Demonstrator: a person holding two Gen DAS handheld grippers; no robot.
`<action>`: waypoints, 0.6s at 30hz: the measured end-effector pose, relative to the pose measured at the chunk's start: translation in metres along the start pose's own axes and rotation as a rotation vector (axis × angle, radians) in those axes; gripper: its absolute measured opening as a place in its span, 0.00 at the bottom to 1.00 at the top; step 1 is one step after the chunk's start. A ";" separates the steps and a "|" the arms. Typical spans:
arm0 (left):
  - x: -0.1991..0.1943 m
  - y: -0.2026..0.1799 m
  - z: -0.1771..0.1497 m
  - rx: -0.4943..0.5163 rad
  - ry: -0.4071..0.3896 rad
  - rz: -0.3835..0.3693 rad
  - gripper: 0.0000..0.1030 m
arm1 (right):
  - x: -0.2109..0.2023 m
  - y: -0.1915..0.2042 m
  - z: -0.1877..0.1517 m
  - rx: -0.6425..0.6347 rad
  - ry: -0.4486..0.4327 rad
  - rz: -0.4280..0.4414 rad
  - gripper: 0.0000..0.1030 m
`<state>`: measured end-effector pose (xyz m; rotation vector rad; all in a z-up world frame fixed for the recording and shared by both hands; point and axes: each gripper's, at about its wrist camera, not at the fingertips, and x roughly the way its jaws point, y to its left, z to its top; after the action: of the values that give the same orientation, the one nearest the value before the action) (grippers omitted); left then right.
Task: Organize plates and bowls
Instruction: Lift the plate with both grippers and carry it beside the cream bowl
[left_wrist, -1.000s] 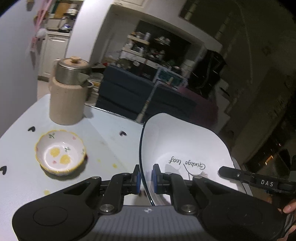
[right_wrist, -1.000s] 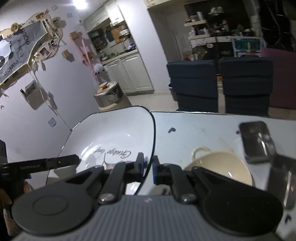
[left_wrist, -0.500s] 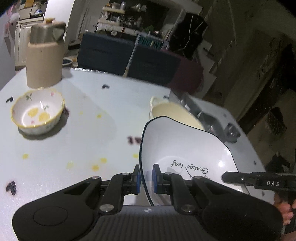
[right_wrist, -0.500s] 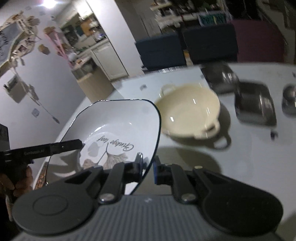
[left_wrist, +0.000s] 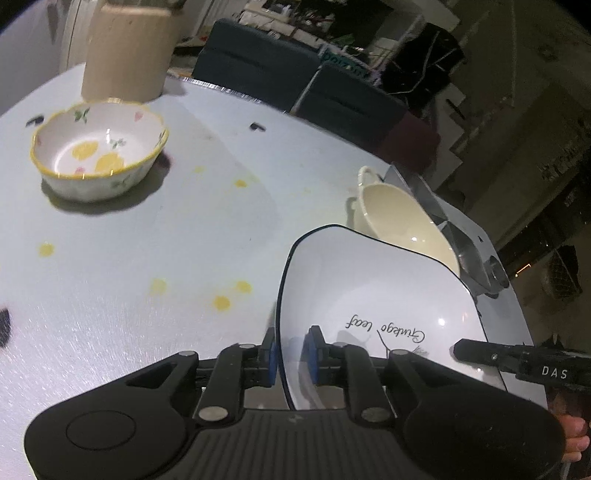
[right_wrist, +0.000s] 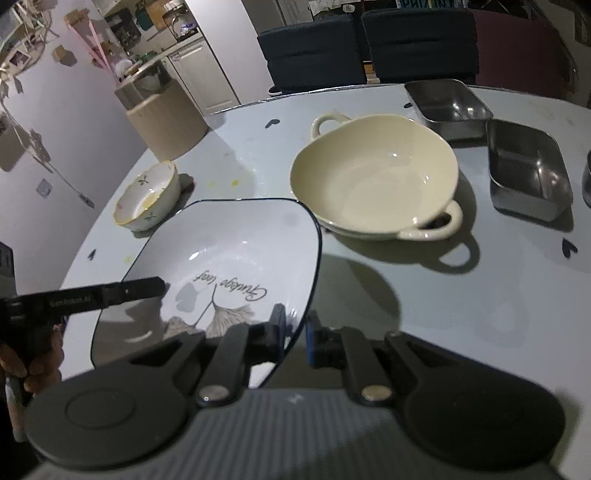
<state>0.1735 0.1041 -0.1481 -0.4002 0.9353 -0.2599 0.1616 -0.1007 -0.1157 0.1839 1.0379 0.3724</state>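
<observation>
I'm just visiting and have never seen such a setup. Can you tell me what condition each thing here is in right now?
White plate: off the table, tilted, gripped at both edges.
Left tongs: shut on the plate's rim.
Right tongs: shut on the plate's opposite rim.
Cream bowl: upright, empty, on the table.
Floral bowl: upright, empty.
Two steel trays: upright, empty.

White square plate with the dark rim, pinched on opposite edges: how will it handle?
The white square plate with the dark rim looks glazed ceramic: probably stiff, breakable, fairly heavy. Its glossy highlights suggest slippery edges, and the left gripper and right gripper each pinch only thin rim, so it may pivot or slip if tilted.
</observation>
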 end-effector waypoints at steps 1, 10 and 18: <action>0.003 0.002 -0.001 -0.002 0.009 0.003 0.18 | 0.002 0.001 0.003 -0.001 0.003 -0.008 0.13; 0.020 0.011 -0.007 0.025 0.037 0.074 0.21 | 0.027 0.005 0.006 -0.009 0.069 -0.044 0.12; 0.024 0.017 -0.009 0.068 0.050 0.103 0.21 | 0.040 0.009 0.011 -0.026 0.079 -0.065 0.10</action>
<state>0.1809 0.1077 -0.1775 -0.2826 0.9900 -0.2076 0.1870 -0.0763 -0.1397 0.1123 1.1139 0.3359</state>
